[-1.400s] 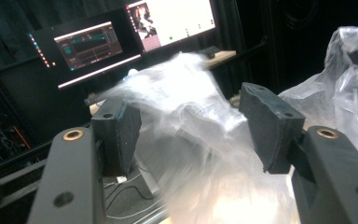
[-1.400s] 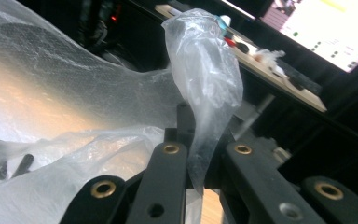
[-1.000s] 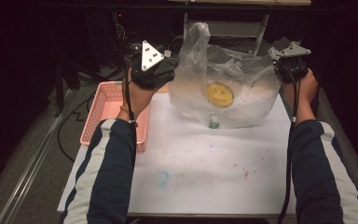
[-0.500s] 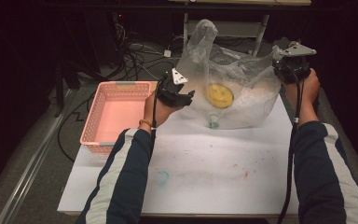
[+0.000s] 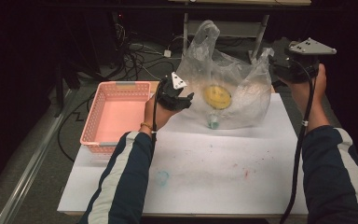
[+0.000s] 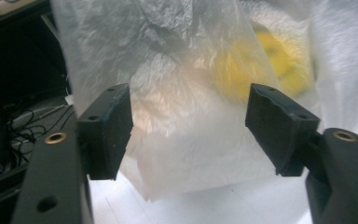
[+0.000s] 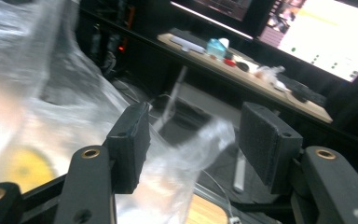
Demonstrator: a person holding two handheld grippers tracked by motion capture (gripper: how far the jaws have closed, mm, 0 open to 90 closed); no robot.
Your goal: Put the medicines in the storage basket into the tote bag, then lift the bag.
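Centrally, at far edge of white surface [image 5: 223, 186]: clear, crinkled plastic bag [image 5: 233, 79], two handles raised, yellow disc [image 5: 216, 95] and small teal item [image 5: 213, 123] visible through film. Left gripper [image 6: 189, 121] jaws apart, facing bag's left side, not touching. Right gripper [image 7: 191, 140] jaws apart around bag's right handle tip, not clamped. Pink basket [image 5: 116, 114] at surface's left.

Pink basket [image 5: 121, 112]; clear bag [image 5: 233, 93], yellow disc [image 5: 216, 95].
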